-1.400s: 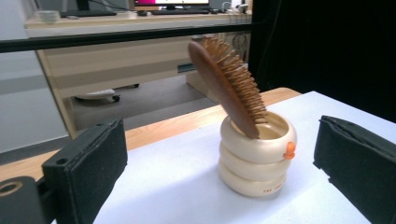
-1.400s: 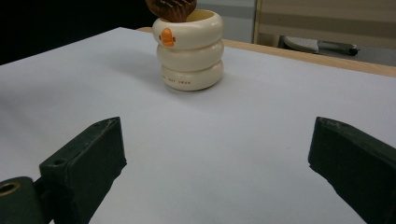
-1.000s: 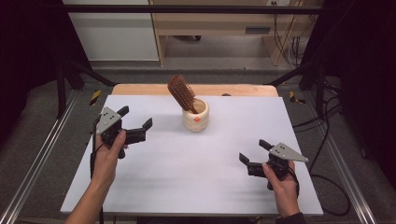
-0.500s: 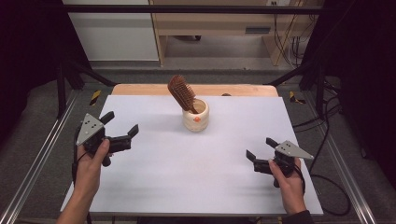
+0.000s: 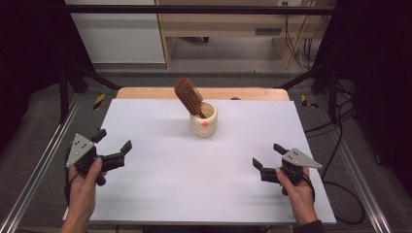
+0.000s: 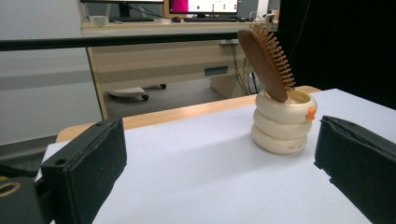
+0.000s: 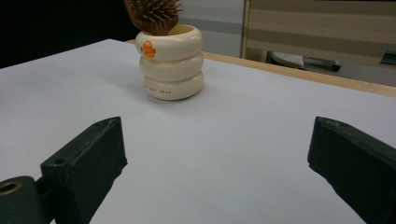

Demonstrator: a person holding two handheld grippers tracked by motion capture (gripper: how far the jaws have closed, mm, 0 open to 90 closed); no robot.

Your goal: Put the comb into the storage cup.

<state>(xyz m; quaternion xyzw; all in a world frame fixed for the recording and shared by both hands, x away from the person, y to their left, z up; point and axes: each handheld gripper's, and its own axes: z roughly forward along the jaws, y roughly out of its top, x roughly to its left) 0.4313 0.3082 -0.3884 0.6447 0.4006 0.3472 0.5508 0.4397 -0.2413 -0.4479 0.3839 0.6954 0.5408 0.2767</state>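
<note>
Resting low over the near left edge of the bench (image 5: 160, 194), the left gripper (image 5: 113, 146) is held in a hand (image 5: 83, 187) that comes in from the bottom; its fingers (image 6: 86, 163) stand wide apart with nothing between them, aimed right and slightly far toward the middle of the white surface. At the near right, the right gripper (image 5: 268, 158) sits in the other hand (image 5: 297, 191), its fingers (image 7: 88, 154) likewise spread wide and empty, pointing left and far. The two grippers are well apart, one at each side, and neither touches anything on the bench.

Farther in, near the far middle of the bench, a cream cup (image 5: 203, 119) shaped like three stacked rings stands upright, with a small orange mark on its upper ring. A brown wooden hairbrush (image 5: 188, 96) stands in the cup handle-down, its bristled head leaning up and to the left above the rim. Both gripper views look toward this cup across bare white surface, well short of it.

Beyond the white sheet a strip of pale wood shows at the far edge of the bench, and past that a grey floor and a wooden desk
</note>
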